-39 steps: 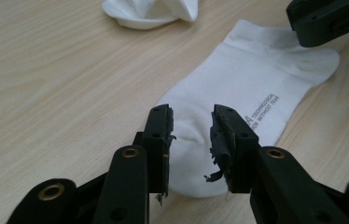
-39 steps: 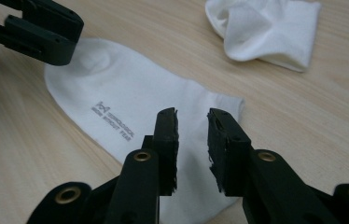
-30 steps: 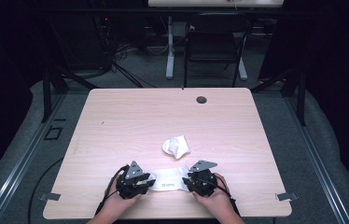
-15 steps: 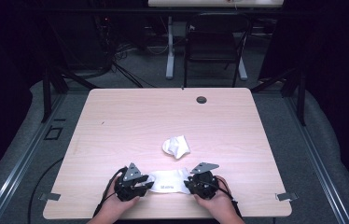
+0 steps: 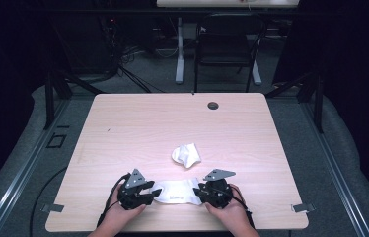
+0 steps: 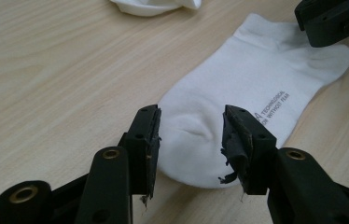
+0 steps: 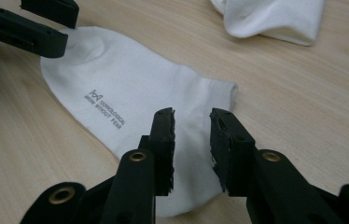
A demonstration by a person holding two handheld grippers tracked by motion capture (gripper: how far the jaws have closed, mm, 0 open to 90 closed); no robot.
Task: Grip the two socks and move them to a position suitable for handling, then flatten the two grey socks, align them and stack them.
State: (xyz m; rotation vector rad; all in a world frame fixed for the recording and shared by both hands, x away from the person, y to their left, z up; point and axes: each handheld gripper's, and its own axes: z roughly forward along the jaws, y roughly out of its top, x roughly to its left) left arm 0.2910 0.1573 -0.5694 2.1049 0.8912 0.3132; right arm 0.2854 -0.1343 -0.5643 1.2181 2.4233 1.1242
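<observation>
A flat white sock (image 5: 175, 191) with small grey lettering lies near the table's front edge, between my two grippers. My left gripper (image 5: 151, 194) is at its left end. In the left gripper view the gripper (image 6: 191, 116) stands open, its jaws straddling the sock's (image 6: 252, 88) rounded toe. My right gripper (image 5: 200, 191) is at the sock's other end. The right gripper view shows that gripper (image 7: 192, 116) open with a narrower gap, over the sock's (image 7: 116, 79) cuff end. Neither gripper pinches the fabric.
A second white sock (image 5: 186, 154), crumpled, lies a little beyond the flat one, toward mid-table. A dark round grommet (image 5: 213, 105) sits near the wooden table's (image 5: 123, 128) far edge. A chair (image 5: 224, 47) stands behind the table.
Both hands have shifted only slightly, ending a little farther apart. The flat sock stays between the grippers and the crumpled sock has not moved.
</observation>
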